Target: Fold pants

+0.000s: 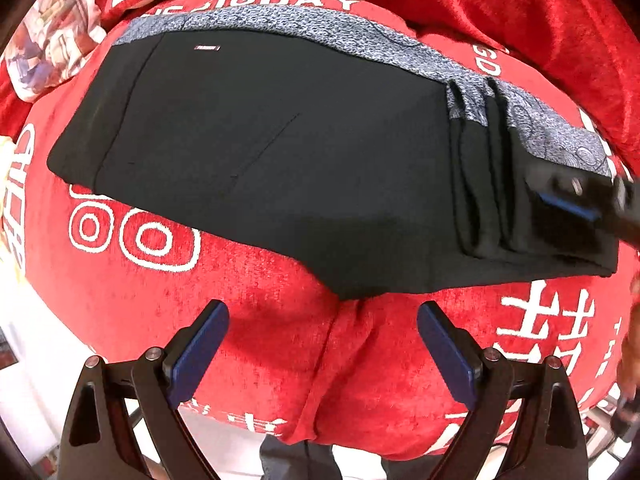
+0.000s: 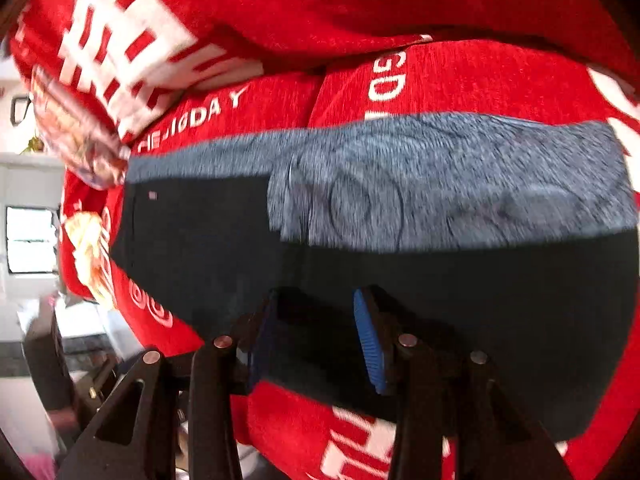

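The black pants are lying folded on a red cover, long axis running left to right, partly overlapping a speckled grey-blue cloth along the far edge. White lettering on the cover is reading "BIGDAY" in part; large white characters are showing nearby. A small label near the pants' far-left corner is too small to read. The left gripper is hovering near the pants' near edge, jaws spread wide, nothing between them. The right gripper is positioned over the black fabric, jaws partly apart; whether they are pinching it cannot be told.
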A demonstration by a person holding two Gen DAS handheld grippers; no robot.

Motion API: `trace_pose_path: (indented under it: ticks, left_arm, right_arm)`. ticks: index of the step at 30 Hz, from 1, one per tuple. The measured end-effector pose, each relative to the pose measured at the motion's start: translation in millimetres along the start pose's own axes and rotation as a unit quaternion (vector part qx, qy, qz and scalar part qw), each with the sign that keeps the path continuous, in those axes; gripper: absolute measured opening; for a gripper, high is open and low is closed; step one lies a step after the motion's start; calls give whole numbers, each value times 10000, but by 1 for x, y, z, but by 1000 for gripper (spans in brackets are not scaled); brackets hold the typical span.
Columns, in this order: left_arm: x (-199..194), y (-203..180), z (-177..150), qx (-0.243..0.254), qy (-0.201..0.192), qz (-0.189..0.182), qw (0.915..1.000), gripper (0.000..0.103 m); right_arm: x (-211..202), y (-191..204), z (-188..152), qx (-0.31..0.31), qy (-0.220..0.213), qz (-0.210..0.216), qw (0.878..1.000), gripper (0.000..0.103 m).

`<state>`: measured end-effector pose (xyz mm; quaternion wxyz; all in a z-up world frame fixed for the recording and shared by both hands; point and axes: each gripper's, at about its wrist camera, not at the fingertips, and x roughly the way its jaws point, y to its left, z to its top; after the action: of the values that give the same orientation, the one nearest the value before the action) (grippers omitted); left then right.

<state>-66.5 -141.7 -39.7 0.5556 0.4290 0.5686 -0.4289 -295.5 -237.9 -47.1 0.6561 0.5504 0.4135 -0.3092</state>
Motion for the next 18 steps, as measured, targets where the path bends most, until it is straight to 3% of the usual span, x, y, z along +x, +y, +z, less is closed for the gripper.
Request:
trace_pose_path:
  ticks: [9,18]
  left_arm:
    - [3,6,16,227,-59,-120,9997,96]
    - [-16,59,29,180,-237,-135,9995,96]
  right_arm:
    - [-9,12,-27,36,-111,-482,9988,48]
    - [-7,39,-35,74,-106,-884,9960,49]
